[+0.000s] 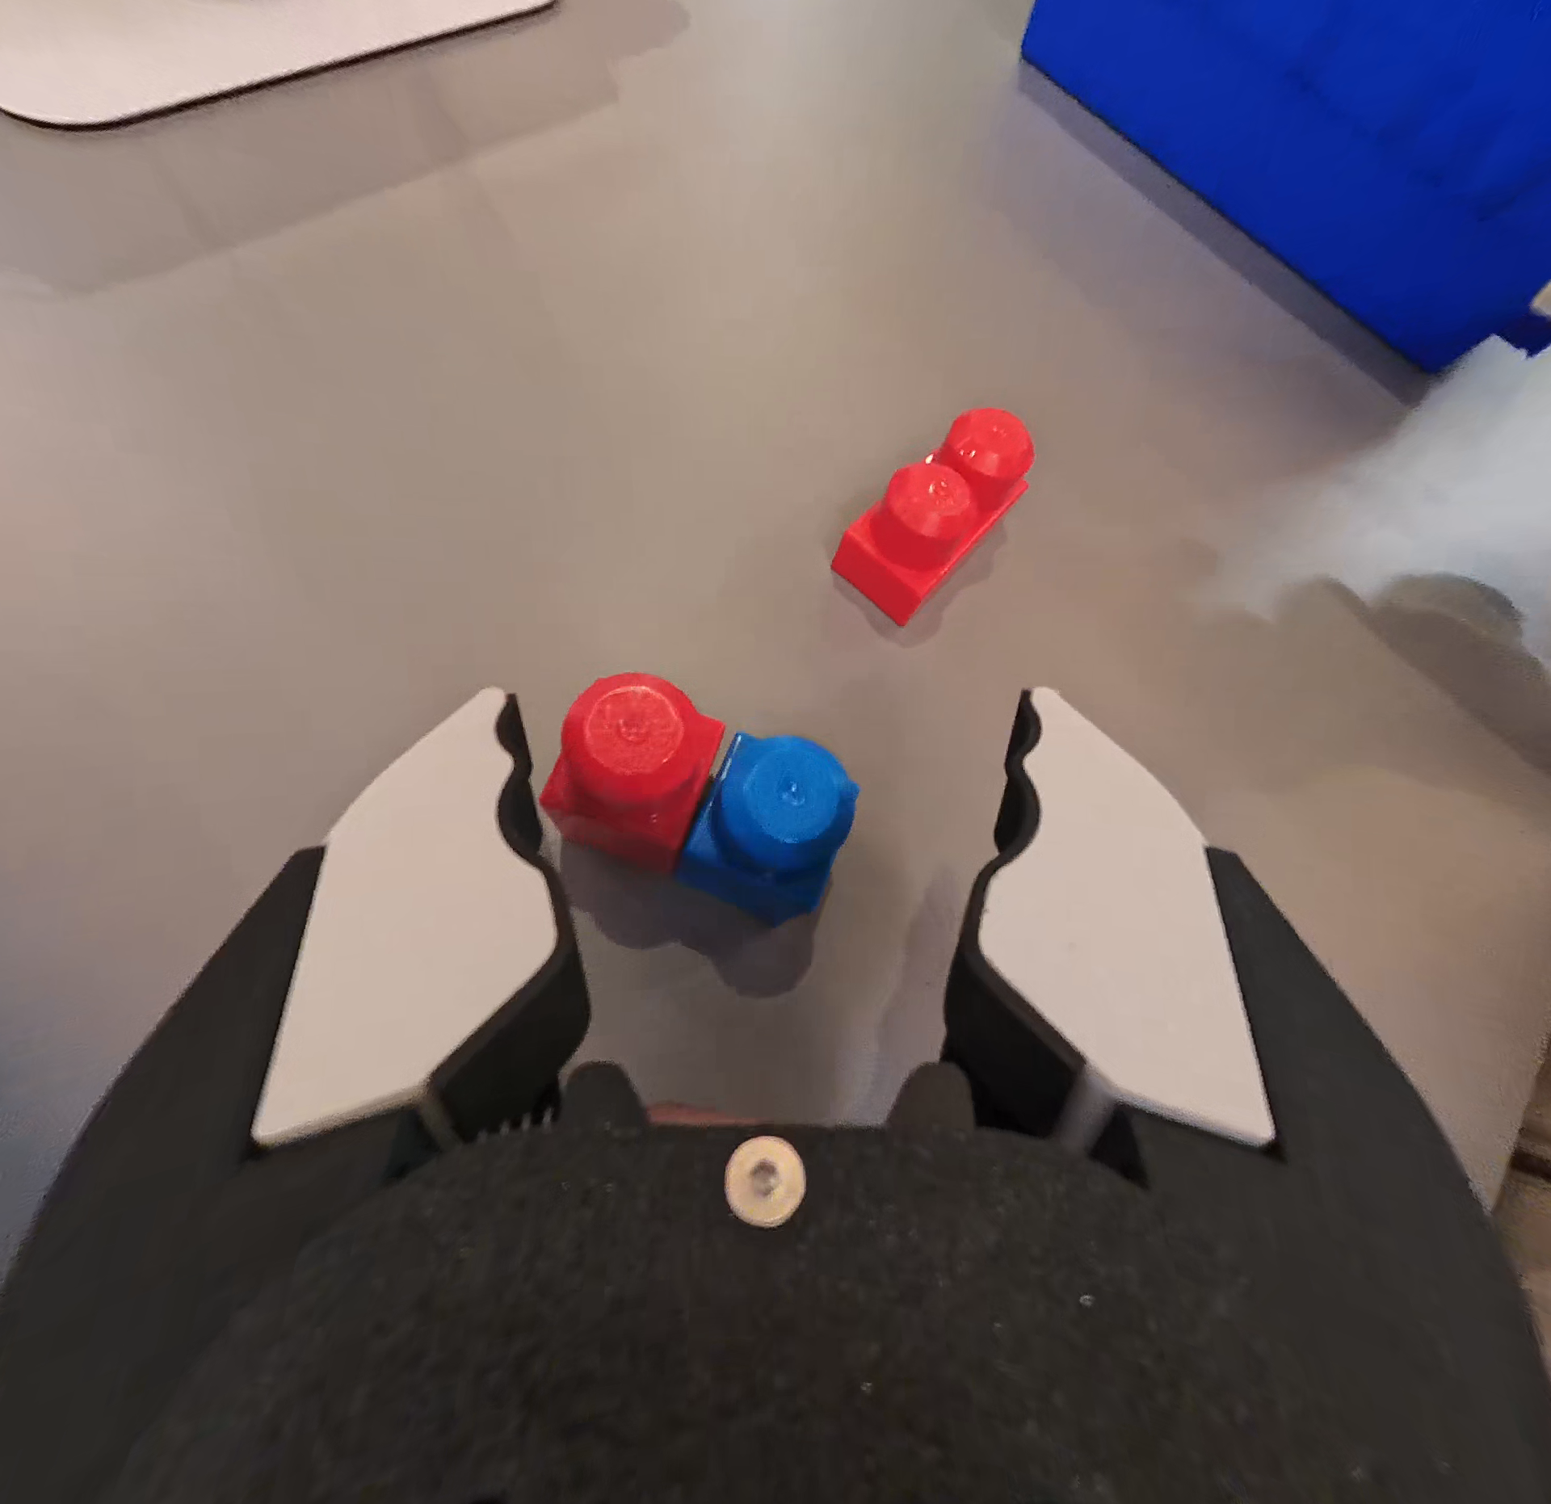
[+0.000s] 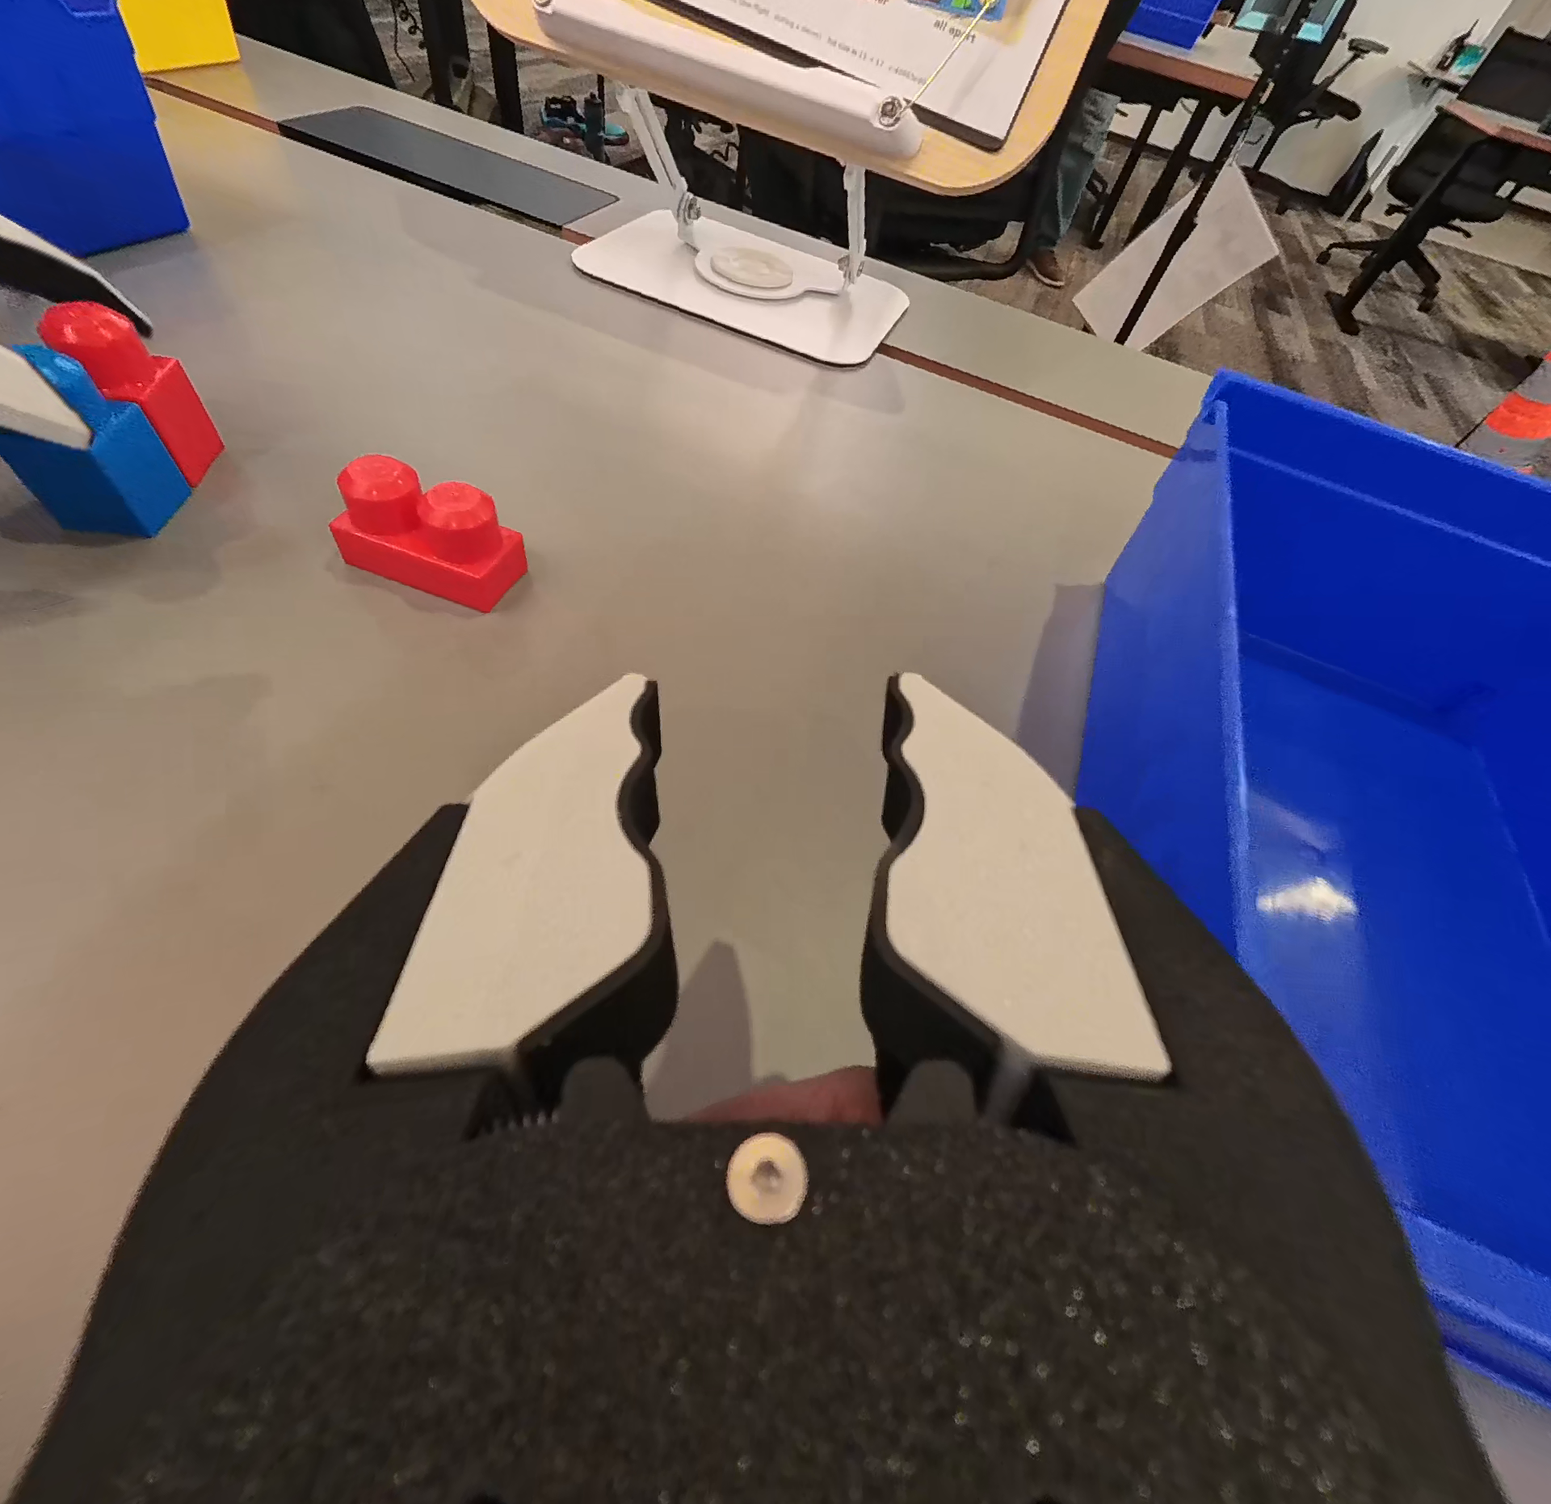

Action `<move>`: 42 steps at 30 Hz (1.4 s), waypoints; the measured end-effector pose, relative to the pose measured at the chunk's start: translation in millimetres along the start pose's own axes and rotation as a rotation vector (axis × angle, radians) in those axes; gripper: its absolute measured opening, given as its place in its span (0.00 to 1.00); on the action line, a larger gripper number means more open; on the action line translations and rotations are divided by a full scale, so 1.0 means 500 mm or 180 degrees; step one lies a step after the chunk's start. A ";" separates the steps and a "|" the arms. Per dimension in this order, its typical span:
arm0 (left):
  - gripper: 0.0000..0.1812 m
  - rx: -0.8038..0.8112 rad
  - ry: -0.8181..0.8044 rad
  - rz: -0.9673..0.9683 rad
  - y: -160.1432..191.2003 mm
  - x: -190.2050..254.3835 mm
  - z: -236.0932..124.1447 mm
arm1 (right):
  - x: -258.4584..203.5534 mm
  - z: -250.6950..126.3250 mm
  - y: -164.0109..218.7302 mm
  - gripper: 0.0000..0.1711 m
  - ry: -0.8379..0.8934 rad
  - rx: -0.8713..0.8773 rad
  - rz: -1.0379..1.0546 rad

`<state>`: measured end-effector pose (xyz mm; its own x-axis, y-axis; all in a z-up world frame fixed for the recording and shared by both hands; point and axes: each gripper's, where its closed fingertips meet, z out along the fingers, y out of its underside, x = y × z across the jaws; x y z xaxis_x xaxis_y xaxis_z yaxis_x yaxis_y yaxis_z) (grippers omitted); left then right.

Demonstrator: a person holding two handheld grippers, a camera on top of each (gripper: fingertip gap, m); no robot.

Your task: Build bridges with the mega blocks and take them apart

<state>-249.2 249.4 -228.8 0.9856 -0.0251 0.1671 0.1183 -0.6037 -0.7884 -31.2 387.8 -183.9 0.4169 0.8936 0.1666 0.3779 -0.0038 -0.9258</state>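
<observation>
A red one-stud block (image 1: 629, 771) and a blue one-stud block (image 1: 772, 826) stand side by side, touching, on the grey table (image 1: 503, 457). My left gripper (image 1: 768, 708) is open around them, its fingers apart from both. A flat red two-stud block (image 1: 932, 515) lies farther off to the right. In the right wrist view the two-stud block (image 2: 428, 532) lies at the left, and the red block (image 2: 147, 389) and blue block (image 2: 101, 465) stand at the far left between the left gripper's fingertips (image 2: 42, 423). My right gripper (image 2: 770, 692) is open and empty over bare table.
A blue bin (image 2: 1343, 792) stands right beside the right gripper; it also shows in the left wrist view (image 1: 1309, 121). Another blue bin (image 2: 75, 121) and a yellow bin (image 2: 180, 12) stand at the far left. A white stand (image 2: 738, 289) holding a board sits at the table's back edge.
</observation>
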 end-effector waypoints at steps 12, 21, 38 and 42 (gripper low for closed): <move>0.56 -0.0051 0.0162 0.0171 0.002 0.017 0.007 | 0.000 0.003 -0.003 0.30 0.0008 -0.0017 -0.0024; 0.56 0.0249 -0.0135 0.0276 -0.011 0.020 -0.063 | -0.014 0.015 0.003 0.30 -0.0043 -0.0080 -0.0043; 0.49 0.1481 -0.0764 -0.0588 0.057 0.031 -0.215 | -0.108 0.020 0.009 0.37 -0.0388 -0.0269 -0.0198; 0.47 0.1599 -0.0784 -0.0567 0.063 0.035 -0.233 | -0.124 0.002 0.007 0.39 -0.0364 -0.0232 -0.0144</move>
<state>-242.2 137.1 -181.9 0.9372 0.2643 0.2277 0.2682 -0.1284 -0.9548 -56.4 332.9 -197.9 0.3026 0.9389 0.1640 0.4549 0.0090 -0.8905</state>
